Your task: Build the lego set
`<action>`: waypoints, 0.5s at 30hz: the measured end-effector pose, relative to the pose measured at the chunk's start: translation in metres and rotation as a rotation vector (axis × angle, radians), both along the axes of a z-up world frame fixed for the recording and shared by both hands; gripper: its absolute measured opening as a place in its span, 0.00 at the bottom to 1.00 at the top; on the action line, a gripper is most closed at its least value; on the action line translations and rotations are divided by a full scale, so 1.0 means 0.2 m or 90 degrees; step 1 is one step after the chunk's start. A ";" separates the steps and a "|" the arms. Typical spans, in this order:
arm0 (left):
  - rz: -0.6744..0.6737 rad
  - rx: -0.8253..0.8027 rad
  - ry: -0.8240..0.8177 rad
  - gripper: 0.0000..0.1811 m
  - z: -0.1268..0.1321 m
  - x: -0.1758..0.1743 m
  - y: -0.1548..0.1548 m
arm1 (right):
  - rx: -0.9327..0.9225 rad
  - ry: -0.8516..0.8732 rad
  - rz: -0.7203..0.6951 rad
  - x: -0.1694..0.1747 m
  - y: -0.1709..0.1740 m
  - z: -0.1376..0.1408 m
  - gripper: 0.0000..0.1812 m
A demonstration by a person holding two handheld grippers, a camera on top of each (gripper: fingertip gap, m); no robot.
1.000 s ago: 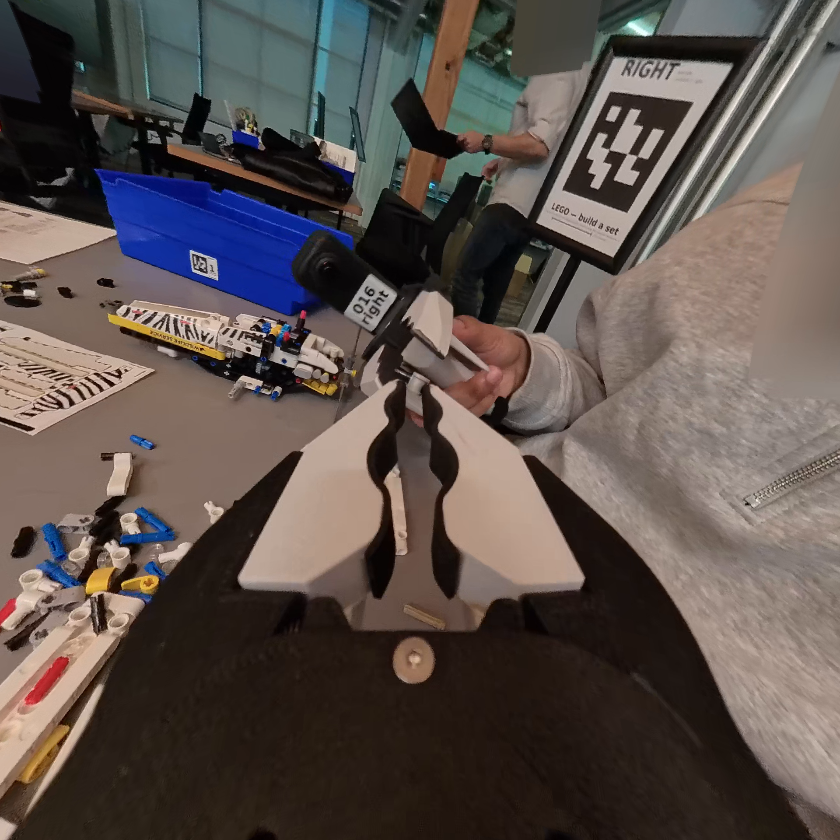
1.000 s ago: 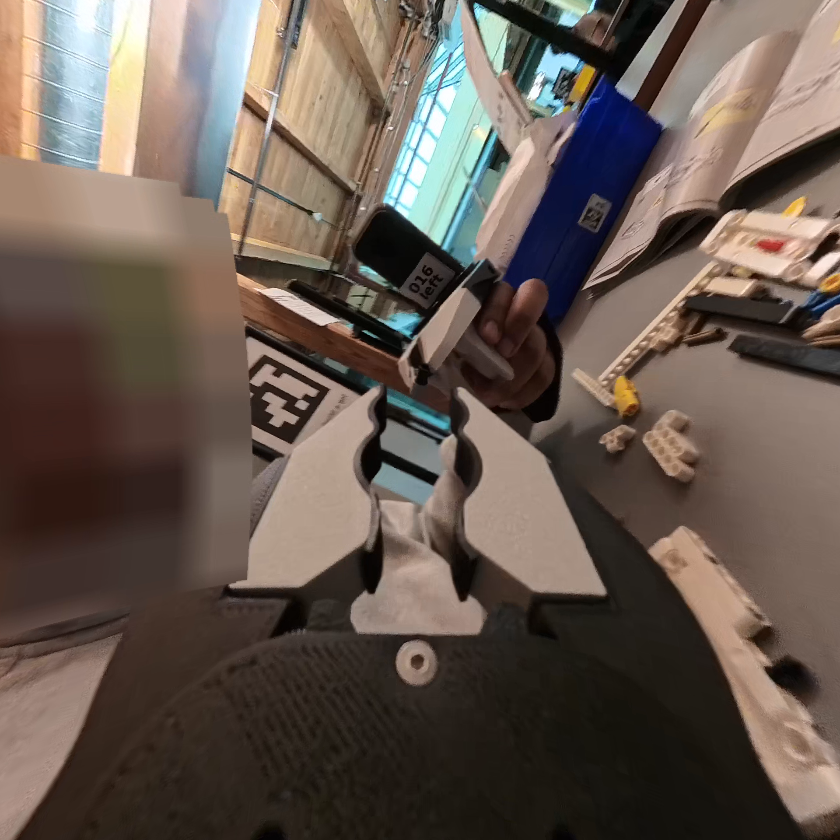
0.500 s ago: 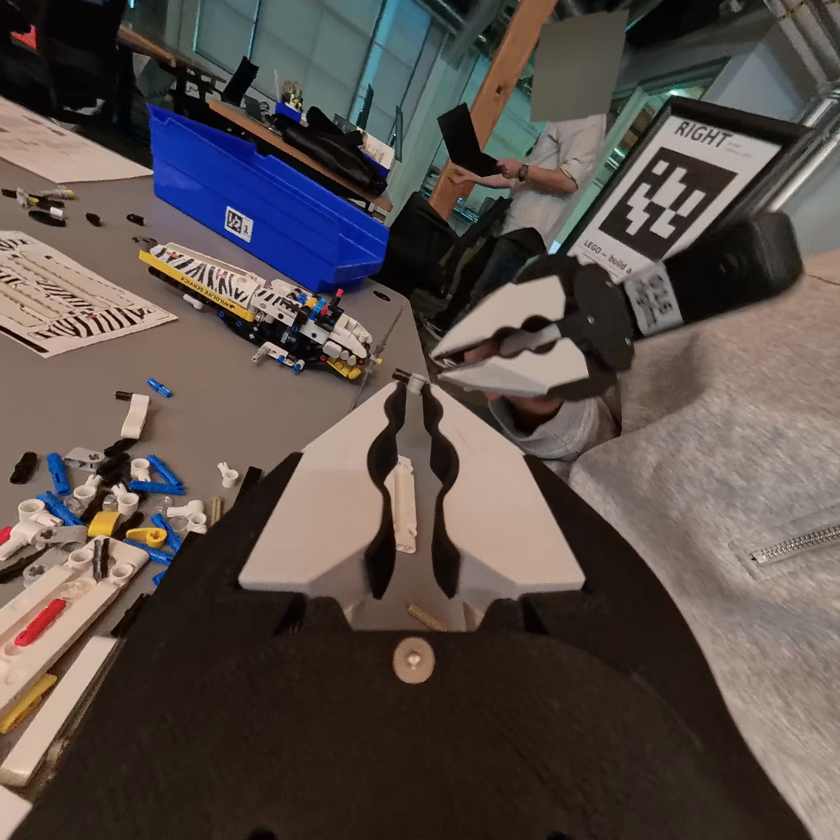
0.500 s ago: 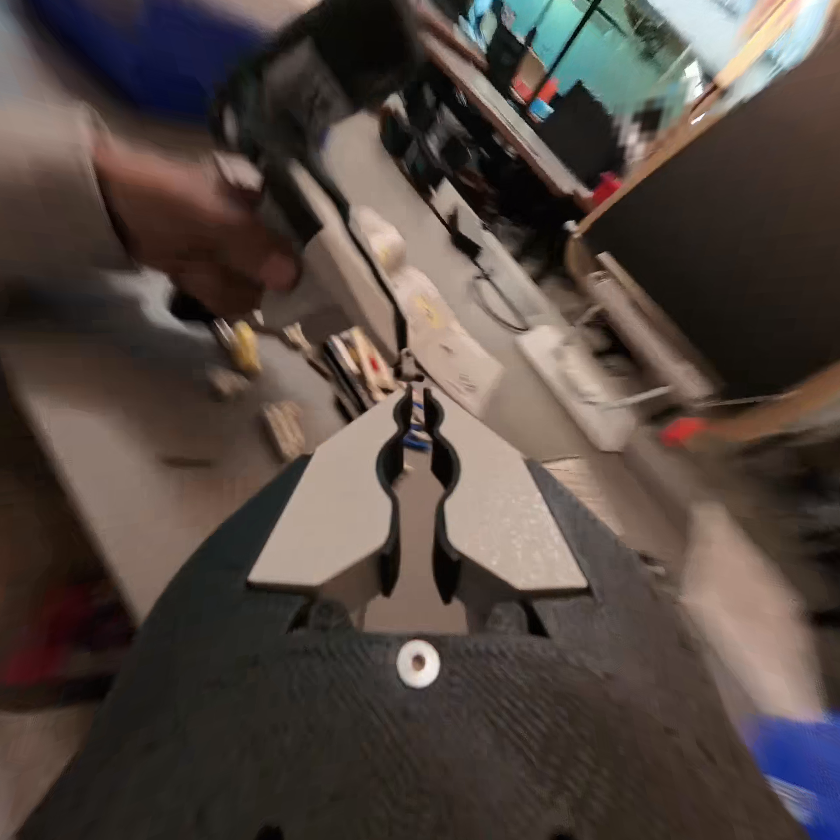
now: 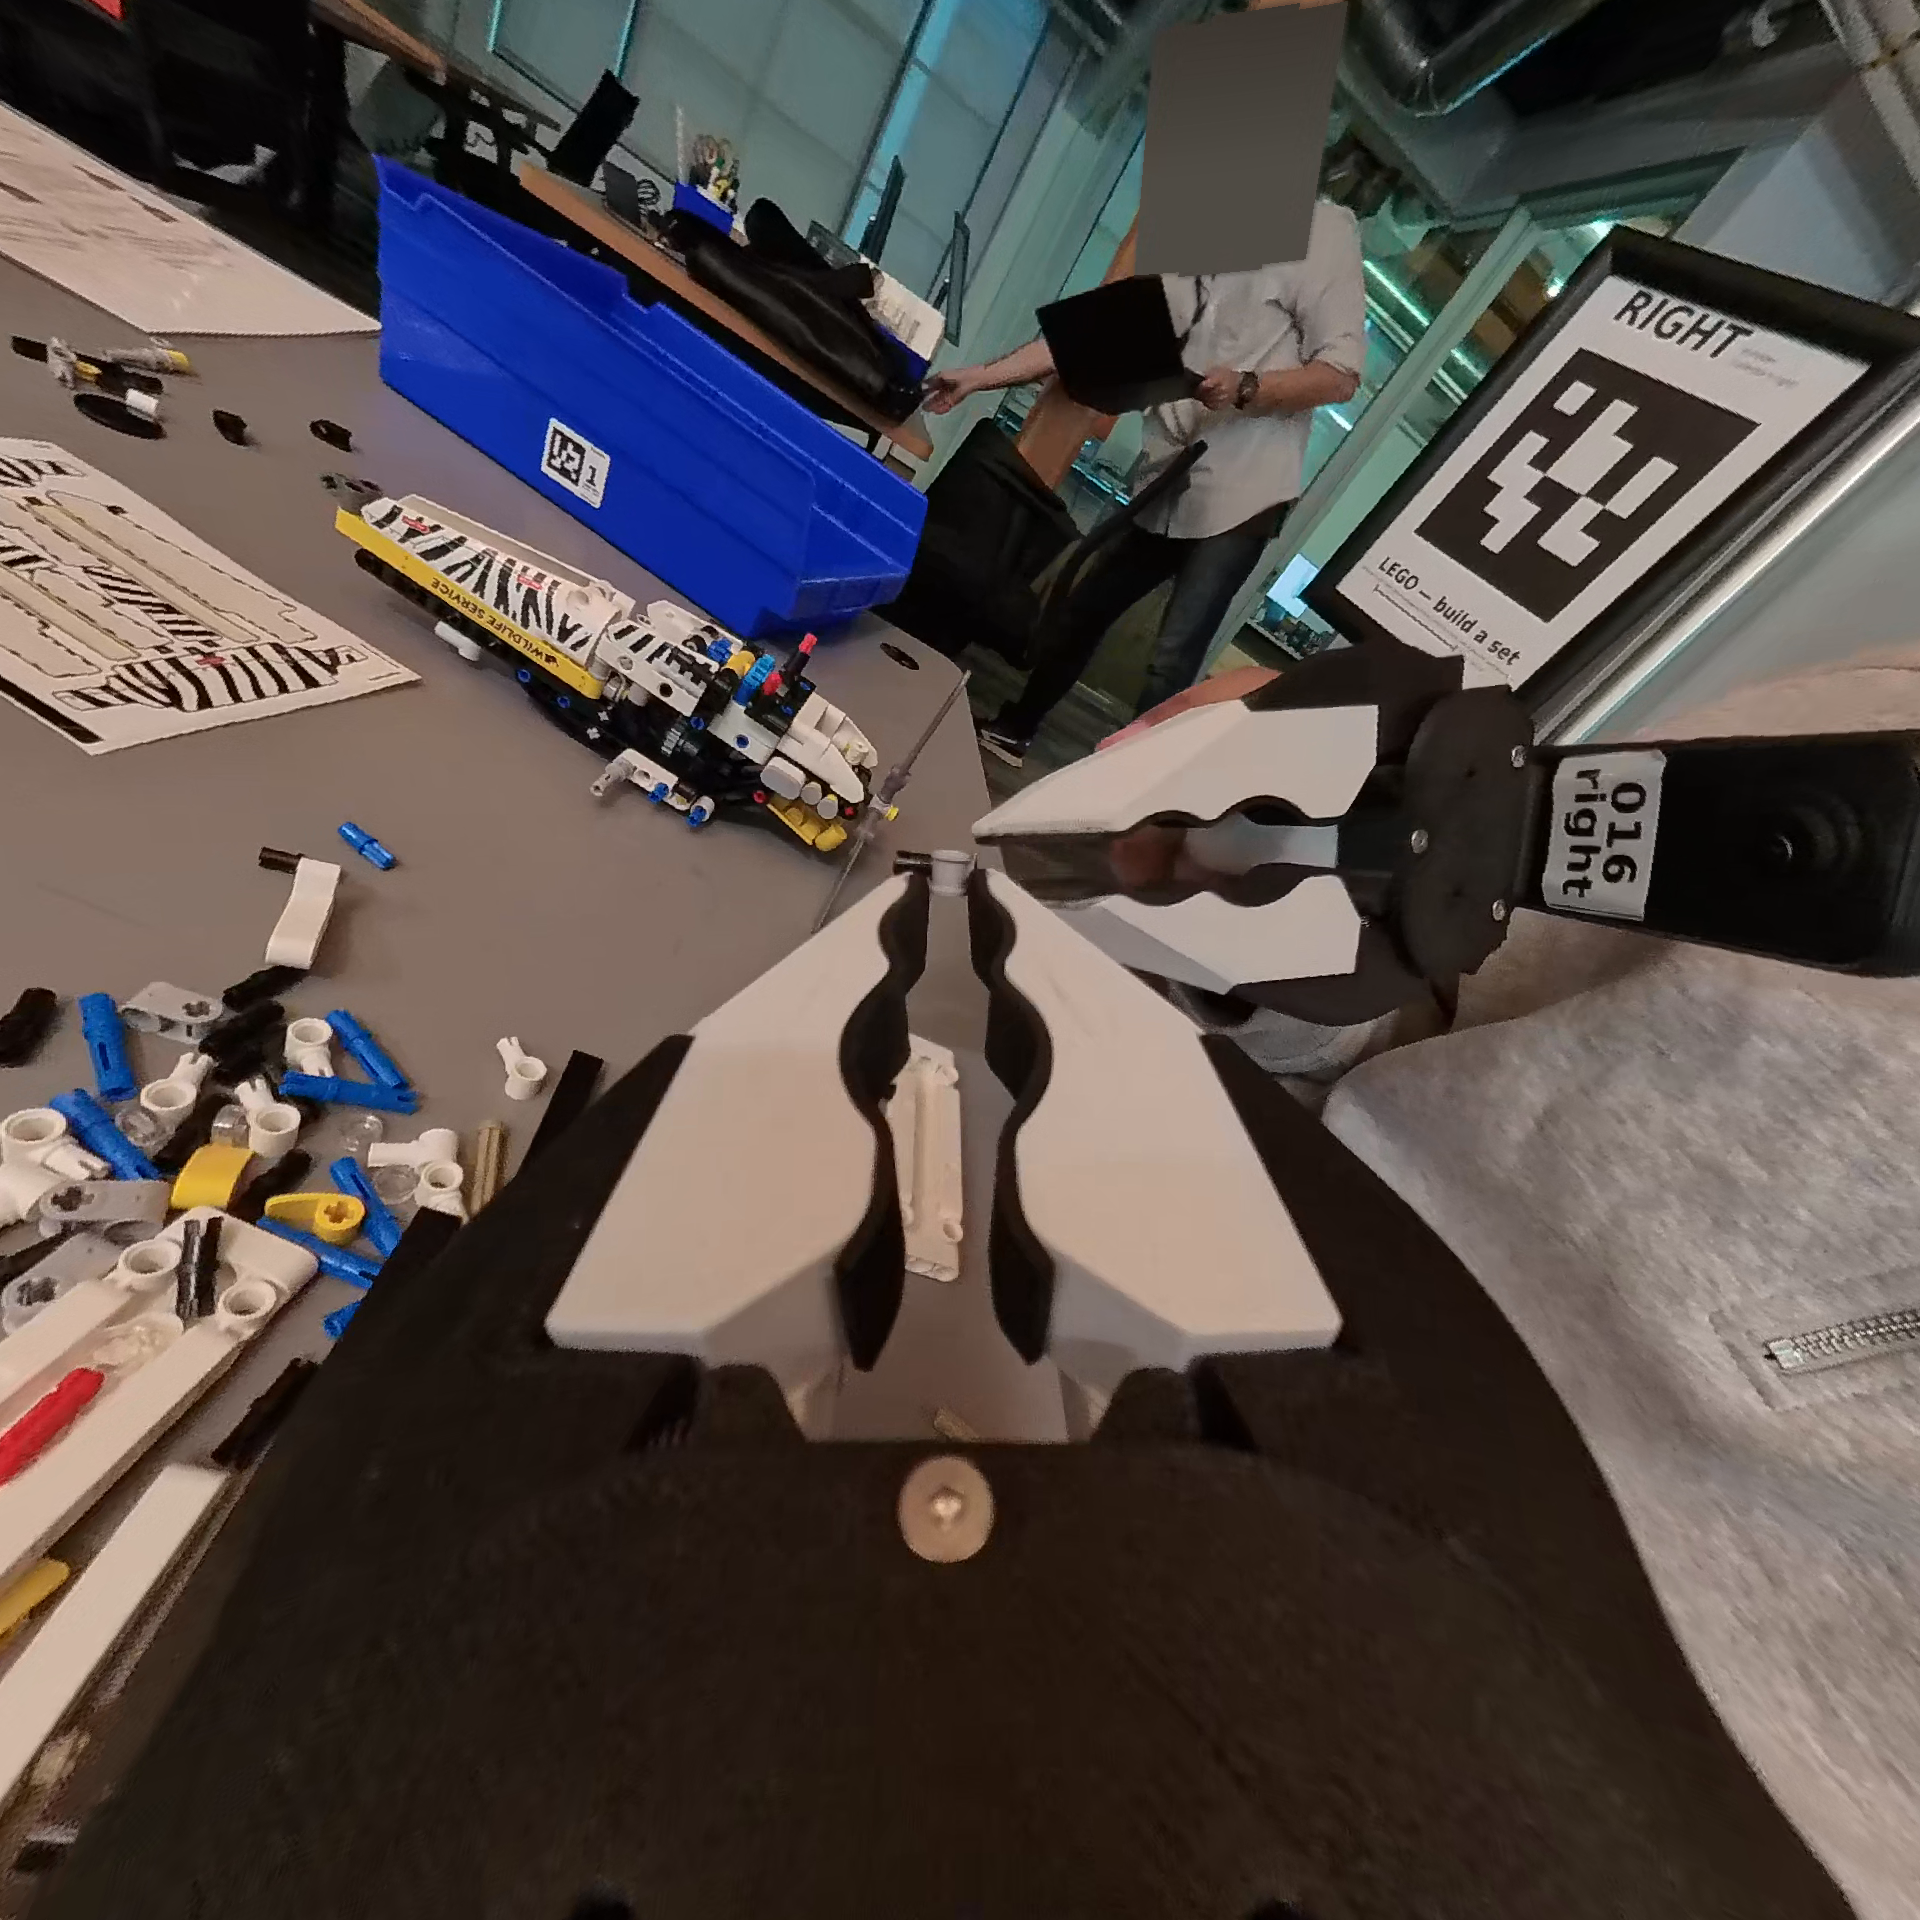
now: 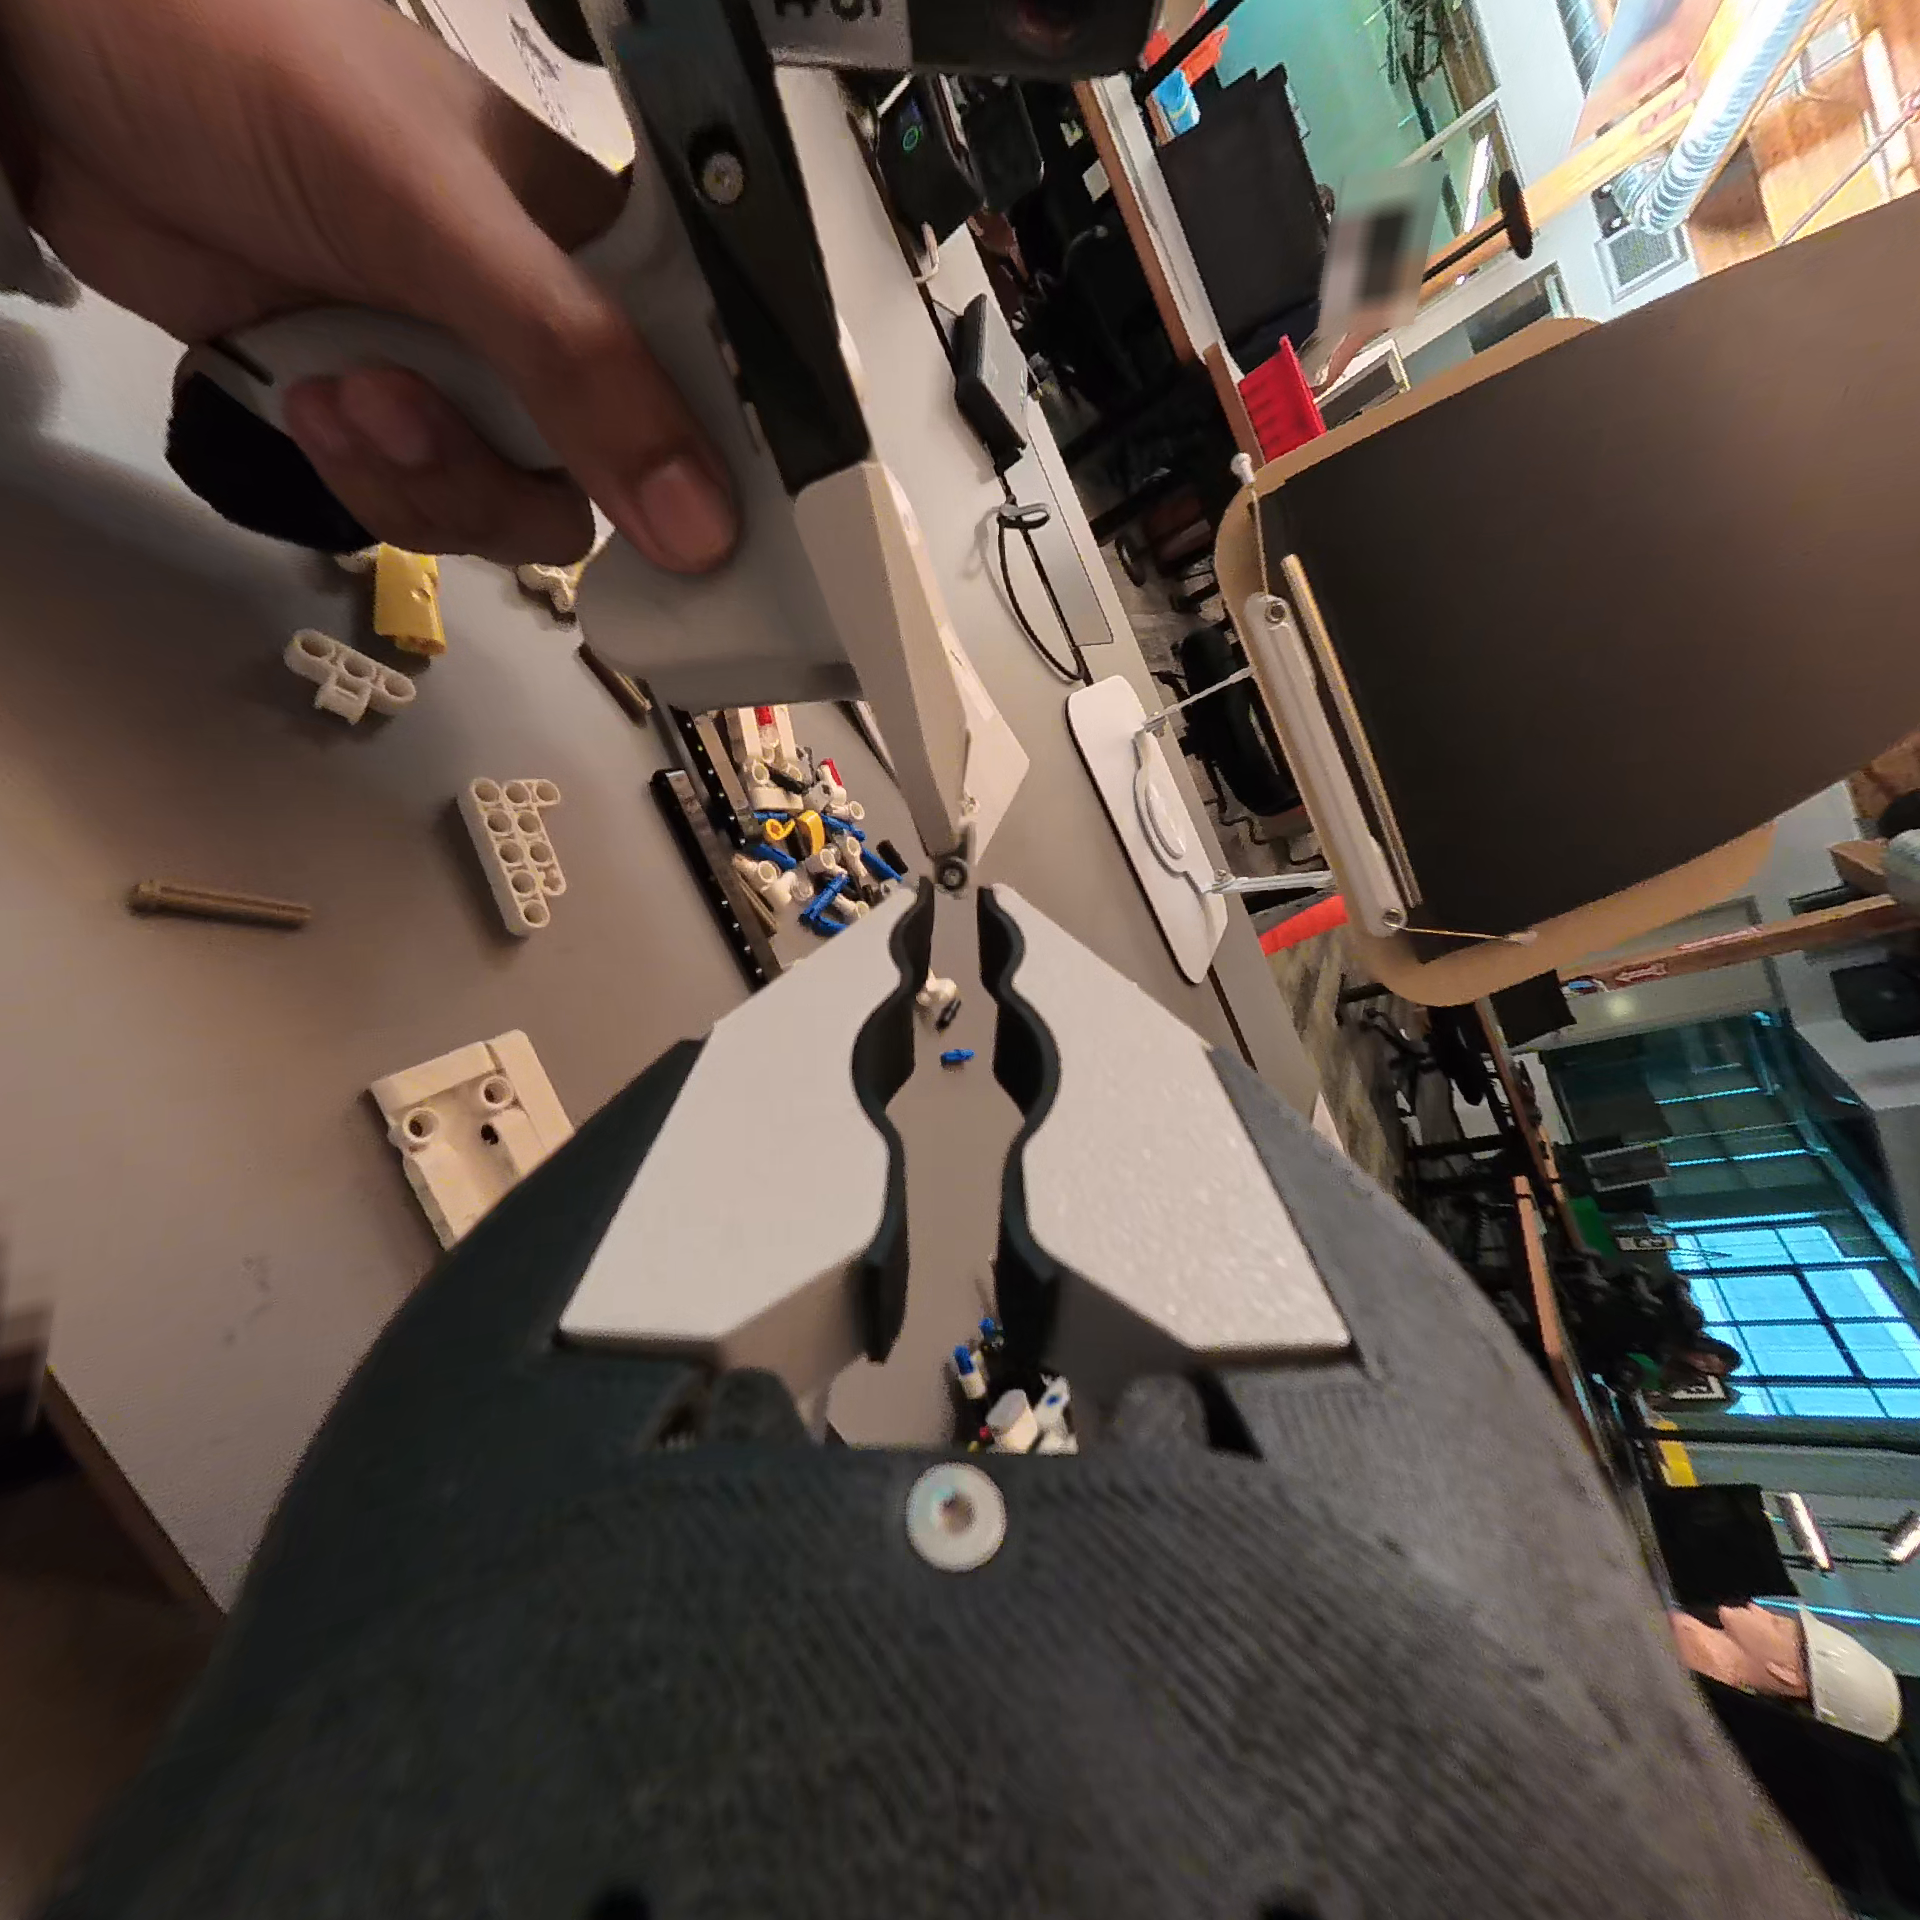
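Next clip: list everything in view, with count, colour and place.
table: 1, grey, under everything
bin: 1, blue, far side
model: 1, zebra-striped, before the bin
sticker sheet: 1, white, left
loose parts: many, mixed colours, near left
axle: 1, tan, lying alone
sign: 1, black-framed, right
bystander: 1, behind the table
connector: 1, grey, between left tool's tips
left tool: 1, shut on connector
right tool: 1, open, tips beside connector
hand: 1, gripping left tool
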State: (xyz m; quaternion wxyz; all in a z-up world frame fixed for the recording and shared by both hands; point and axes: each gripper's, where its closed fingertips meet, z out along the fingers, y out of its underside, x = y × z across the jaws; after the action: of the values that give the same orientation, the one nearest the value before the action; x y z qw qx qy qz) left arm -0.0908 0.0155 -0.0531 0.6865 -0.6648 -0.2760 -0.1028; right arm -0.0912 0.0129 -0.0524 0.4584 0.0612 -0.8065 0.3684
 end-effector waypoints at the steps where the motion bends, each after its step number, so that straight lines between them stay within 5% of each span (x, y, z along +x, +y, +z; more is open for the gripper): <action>1: 0.000 -0.001 0.000 0.03 0.00 0.00 0.00 | 0.004 0.000 -0.001 0.00 0.00 -0.01 0.04; 15: 0.003 -0.040 -0.005 0.04 -0.05 -0.01 0.03 | 0.035 0.002 -0.015 -0.02 0.01 -0.05 0.03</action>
State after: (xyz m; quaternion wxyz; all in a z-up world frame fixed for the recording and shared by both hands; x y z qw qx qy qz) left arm -0.0920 0.0208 -0.0631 0.6643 -0.6851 -0.2834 -0.0952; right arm -0.0959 0.0153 -0.0623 0.4622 0.0648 -0.8161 0.3408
